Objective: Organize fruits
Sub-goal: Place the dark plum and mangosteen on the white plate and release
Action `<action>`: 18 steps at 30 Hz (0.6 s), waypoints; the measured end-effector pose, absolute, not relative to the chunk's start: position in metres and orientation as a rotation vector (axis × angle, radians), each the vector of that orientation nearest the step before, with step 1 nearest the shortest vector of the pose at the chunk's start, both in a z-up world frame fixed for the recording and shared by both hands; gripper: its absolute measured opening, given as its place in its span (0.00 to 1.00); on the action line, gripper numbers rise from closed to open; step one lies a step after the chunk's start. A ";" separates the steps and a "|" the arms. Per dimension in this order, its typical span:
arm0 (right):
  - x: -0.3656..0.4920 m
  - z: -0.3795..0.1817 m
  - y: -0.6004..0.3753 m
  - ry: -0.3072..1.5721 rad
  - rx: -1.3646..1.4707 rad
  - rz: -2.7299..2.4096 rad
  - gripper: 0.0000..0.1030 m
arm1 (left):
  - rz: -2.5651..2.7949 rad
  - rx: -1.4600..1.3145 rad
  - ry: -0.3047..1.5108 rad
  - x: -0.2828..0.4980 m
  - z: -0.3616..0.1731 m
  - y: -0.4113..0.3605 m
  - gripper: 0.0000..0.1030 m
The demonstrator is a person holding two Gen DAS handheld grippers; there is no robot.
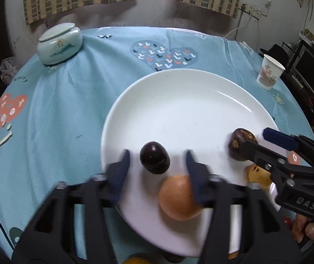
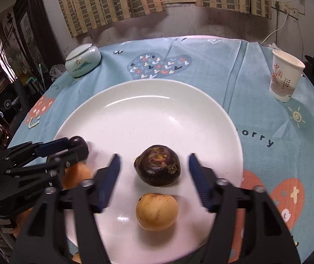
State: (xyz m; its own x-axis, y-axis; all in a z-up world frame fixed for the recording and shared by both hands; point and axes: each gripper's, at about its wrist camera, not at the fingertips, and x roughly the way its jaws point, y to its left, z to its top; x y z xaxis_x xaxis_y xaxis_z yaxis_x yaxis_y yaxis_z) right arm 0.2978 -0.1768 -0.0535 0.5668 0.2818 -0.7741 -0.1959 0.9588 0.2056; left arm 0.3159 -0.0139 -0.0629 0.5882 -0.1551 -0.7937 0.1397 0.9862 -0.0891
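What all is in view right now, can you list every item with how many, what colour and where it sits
plate: one, white, middle of the table
dark plum: one, near-black, on the plate between the left gripper's fingers
dark round fruit: one, purple-brown, on the plate between the right gripper's fingers
orange-yellow fruits: two, near edge of the plate
lidded jar: one, pale green, far left
paper cup: one, white, far right
tablecloth: one, light blue, covers the table
left gripper: black with blue pads, open
right gripper: black with blue pads, open
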 end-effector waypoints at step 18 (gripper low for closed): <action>0.133 0.046 -0.193 0.504 0.140 0.327 0.99 | -0.042 -0.009 0.629 0.174 -0.004 0.046 0.95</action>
State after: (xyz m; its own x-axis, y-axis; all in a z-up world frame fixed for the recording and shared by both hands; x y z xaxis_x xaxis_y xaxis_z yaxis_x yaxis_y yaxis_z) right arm 0.1333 -0.1926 0.0459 0.8253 0.3413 -0.4499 -0.2728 0.9385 0.2116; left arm 0.1739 0.0464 -0.0041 0.8076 -0.0424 -0.5882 0.0366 0.9991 -0.0217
